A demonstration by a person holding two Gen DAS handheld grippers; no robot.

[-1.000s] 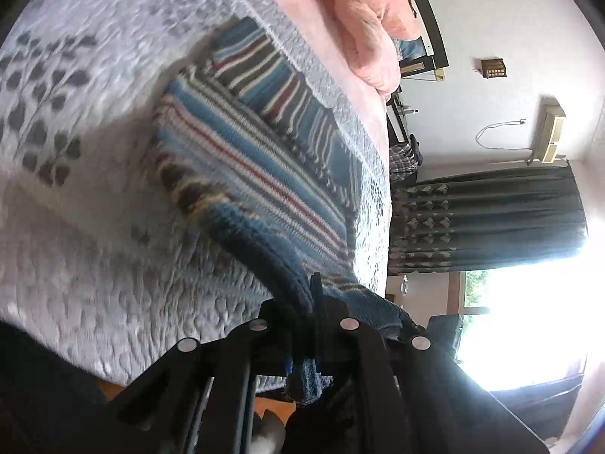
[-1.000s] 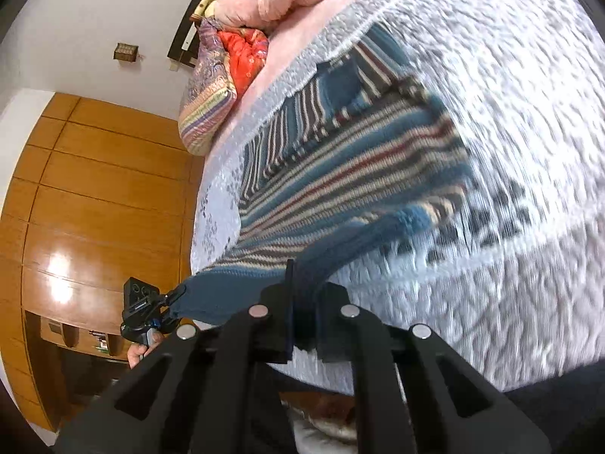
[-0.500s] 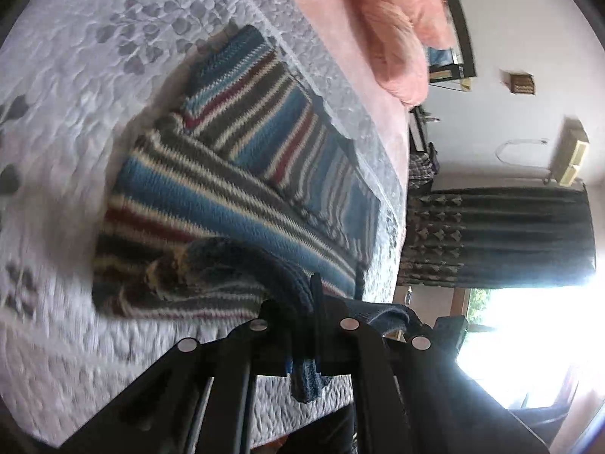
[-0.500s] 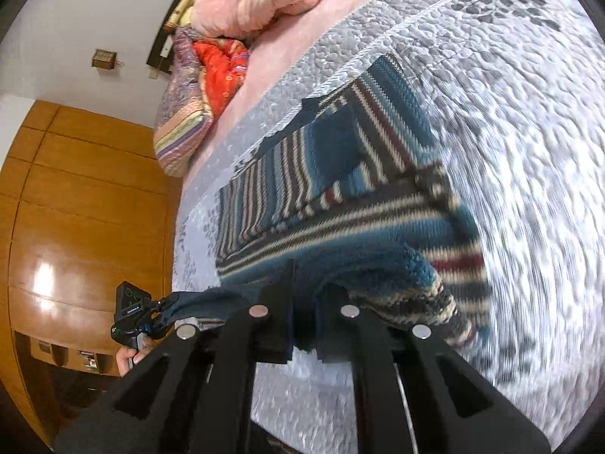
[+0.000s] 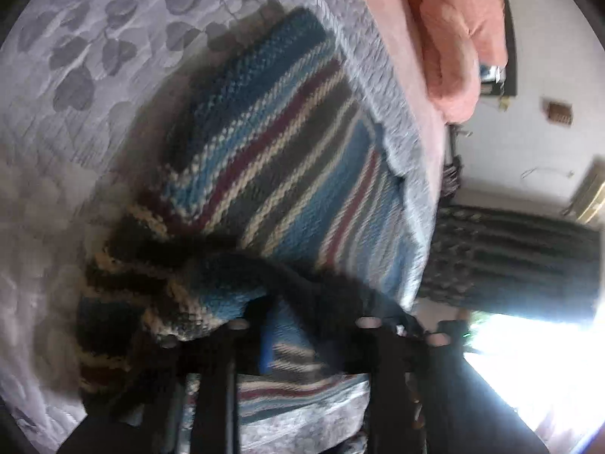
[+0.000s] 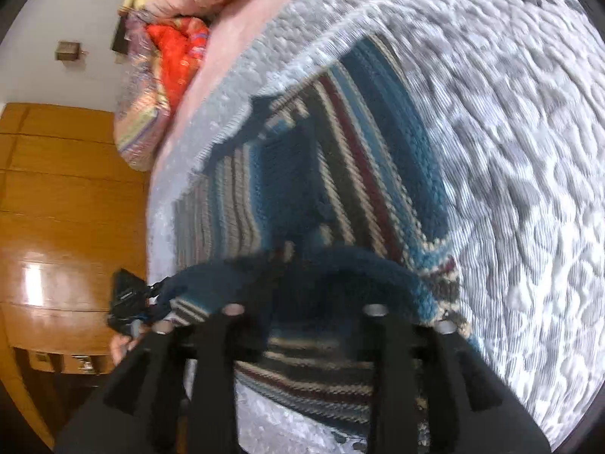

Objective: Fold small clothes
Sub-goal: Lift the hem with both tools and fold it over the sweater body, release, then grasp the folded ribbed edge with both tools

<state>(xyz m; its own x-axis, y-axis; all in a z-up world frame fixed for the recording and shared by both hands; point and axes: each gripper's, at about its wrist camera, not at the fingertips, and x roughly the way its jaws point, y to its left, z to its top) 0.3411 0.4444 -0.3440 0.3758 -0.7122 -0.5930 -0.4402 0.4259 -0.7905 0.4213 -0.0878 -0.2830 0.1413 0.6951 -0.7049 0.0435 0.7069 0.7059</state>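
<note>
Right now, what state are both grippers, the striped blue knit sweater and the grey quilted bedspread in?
Left gripper: open, sweater hem draped across it.
Right gripper: open, hem draped across it.
Striped blue knit sweater: lower part folded over, lying on the bedspread.
Grey quilted bedspread: spread flat.

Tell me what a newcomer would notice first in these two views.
The striped knit sweater fills the middle of both views, lying on a grey quilted bedspread with its dark blue hem draped across both grippers' open fingers. Beyond it, pink bedding is heaped at the head of the bed, beside a bright orange-red cloth.
</note>
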